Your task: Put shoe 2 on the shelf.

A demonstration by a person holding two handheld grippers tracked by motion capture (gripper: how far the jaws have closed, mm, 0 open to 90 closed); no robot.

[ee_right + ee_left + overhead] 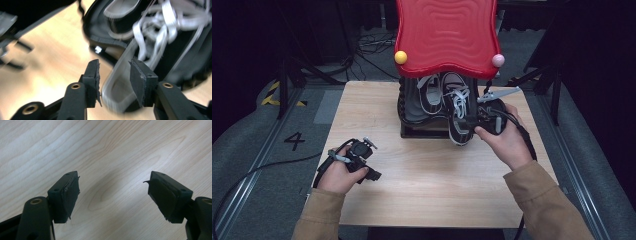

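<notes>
- Nearest to me I see the two forearms in tan sleeves, which come in from the bottom edge of the high view.
- My left gripper [373, 175] is held low over the pale wooden table [422, 185], on its near left part, well apart from the shoes.
- In the left gripper view its jaws stand spread wide, with nothing between them; under them there is only bare wood grain.
- My right gripper [468, 122] is further away, on the right side of the table, at the black low sneaker with white laces and white sole [458, 117].
- This sneaker hangs partly over the front edge of the black shoe rack [404, 107], and its heel end points towards me.
- In the right gripper view the jaws are partly apart, and the white rim of the sneaker [117, 85] lies between them. The picture is blurred, so I cannot tell if the pads press on it.
- A second black sneaker with a white sole [432, 95] lies just beside the first one, deeper in the rack.
- Above the rack is a red wavy plastic top [446, 35], with a yellow ball [400, 57] at its left corner and a pink ball [497, 60] at its right corner.
</notes>
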